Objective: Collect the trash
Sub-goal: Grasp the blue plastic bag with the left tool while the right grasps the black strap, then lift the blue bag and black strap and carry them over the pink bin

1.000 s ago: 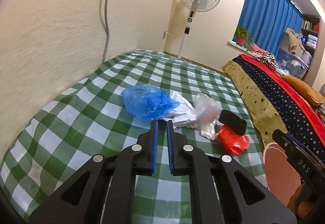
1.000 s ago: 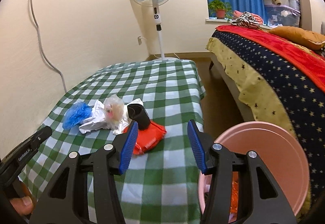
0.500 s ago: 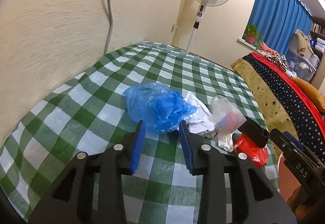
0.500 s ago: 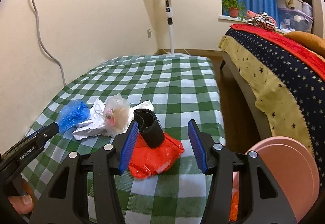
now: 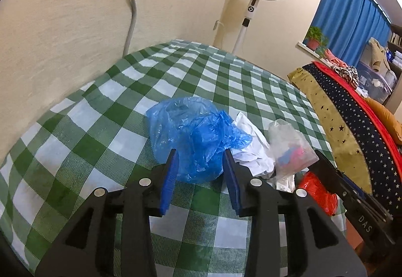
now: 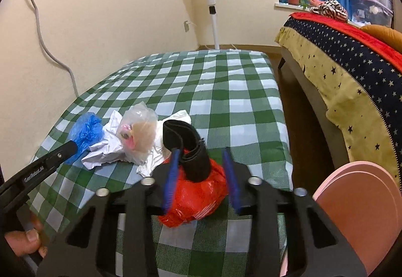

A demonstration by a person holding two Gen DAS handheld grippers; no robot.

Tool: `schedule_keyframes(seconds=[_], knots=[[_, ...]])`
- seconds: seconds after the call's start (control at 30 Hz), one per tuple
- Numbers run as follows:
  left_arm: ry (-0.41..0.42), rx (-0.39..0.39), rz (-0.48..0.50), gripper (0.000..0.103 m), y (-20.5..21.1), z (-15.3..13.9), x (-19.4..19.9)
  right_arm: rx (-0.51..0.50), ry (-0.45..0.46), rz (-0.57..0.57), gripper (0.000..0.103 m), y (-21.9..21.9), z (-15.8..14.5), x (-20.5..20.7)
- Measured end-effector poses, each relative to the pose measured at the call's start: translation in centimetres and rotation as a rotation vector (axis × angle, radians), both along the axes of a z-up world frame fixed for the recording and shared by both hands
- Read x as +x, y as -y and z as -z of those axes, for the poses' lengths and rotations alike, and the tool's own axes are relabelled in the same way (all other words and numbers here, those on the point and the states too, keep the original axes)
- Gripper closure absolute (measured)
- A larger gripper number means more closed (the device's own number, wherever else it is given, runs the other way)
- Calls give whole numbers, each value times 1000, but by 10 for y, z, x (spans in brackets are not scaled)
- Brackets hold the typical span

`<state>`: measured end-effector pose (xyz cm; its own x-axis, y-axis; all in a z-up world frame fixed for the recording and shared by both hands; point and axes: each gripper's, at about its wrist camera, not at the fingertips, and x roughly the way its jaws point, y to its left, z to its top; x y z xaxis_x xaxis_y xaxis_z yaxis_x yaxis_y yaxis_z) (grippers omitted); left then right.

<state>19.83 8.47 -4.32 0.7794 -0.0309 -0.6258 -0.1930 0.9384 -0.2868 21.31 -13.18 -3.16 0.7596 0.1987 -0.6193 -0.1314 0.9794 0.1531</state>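
Heaped at five o'clock on the checked table [image 6: 226,91], ready for the pink bin [image 6: 356,214]. Right gripper [image 6: 201,171] closing astride the red bag [image 6: 198,196], pad contact unclear. Left gripper [image 5: 198,171] spread around the blue bag [image 5: 191,136], not pinching. Bin only in right view.
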Motion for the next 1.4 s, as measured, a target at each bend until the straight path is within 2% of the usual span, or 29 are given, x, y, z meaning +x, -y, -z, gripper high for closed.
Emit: schedule_keyframes(seconds=[0.1, 0.17, 0.23, 0.33, 0.73, 1.13, 1.4], knots=[[-7, -9, 12, 68, 1, 2, 1, 4, -4, -10, 84, 0, 1, 0], [-22, -18, 31, 79, 2, 4, 2, 6, -6, -14, 89, 0, 1, 0], [-36, -29, 43, 96, 3, 7, 2, 7, -3, -18, 92, 0, 0, -2], [-41, -45, 52, 101, 3, 8, 0, 9, 6, -20, 94, 2, -3, -6], [8, -18, 102, 101, 16, -19, -24, 23, 49, 7, 94, 15, -29, -42], [72, 40, 174, 101, 38, -51, -71, 30, 111, 64, 94, 35, -67, -88], [102, 62, 227, 101, 56, -64, -95, 27, 106, 103, 94, 59, -86, -116]])
